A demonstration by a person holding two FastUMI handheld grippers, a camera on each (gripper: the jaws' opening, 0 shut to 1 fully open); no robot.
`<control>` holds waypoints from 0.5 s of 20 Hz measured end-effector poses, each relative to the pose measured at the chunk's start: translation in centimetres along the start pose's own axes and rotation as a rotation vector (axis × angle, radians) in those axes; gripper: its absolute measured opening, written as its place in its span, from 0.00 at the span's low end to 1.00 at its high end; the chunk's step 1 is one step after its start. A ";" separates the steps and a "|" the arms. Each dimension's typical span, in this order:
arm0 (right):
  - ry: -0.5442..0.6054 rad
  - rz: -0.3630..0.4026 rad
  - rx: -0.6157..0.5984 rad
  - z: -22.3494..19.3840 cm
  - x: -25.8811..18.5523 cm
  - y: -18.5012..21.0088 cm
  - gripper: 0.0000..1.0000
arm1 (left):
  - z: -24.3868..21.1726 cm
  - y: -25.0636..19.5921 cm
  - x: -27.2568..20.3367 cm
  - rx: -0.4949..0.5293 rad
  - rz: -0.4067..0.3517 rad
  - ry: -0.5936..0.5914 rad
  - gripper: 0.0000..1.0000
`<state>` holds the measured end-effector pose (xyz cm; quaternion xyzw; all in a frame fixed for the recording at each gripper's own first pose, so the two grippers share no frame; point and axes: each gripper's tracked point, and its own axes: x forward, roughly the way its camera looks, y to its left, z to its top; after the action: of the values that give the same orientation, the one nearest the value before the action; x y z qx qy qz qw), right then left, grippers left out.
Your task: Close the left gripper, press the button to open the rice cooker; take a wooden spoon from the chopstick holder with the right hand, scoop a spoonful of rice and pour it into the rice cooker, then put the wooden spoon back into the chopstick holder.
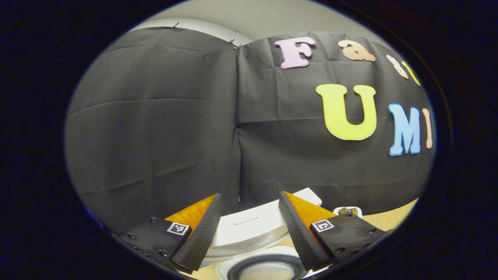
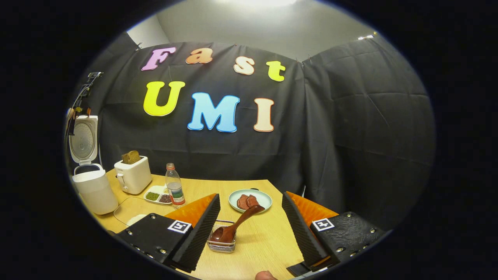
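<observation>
Right gripper view: the right claw (image 2: 249, 229) gapes wide above the wooden spoon (image 2: 236, 224) lying in the chopstick holder (image 2: 222, 244) at 6 o'clock, rice cooker (image 2: 90, 179) open at 9; closing off-centre could skid the handle away.

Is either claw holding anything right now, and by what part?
No. The right claw is open above the wooden spoon; the left claw is open over the rice cooker.
</observation>
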<state>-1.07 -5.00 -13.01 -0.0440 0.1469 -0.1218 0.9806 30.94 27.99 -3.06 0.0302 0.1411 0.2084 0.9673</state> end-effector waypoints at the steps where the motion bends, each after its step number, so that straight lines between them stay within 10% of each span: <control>1: -0.003 0.006 0.000 0.1 0.3 -0.4 0.97 | -0.2 -0.3 -0.7 0.002 -0.003 0.006 0.99; 10: -0.012 0.039 0.014 0.5 2.7 -4.9 0.97 | -3.2 -3.8 -6.3 0.037 0.003 0.050 0.97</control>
<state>0.45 -10.37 -12.71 -0.0349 0.1411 -0.1034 0.9840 26.07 21.92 -4.97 0.0430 0.1692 0.2082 0.9624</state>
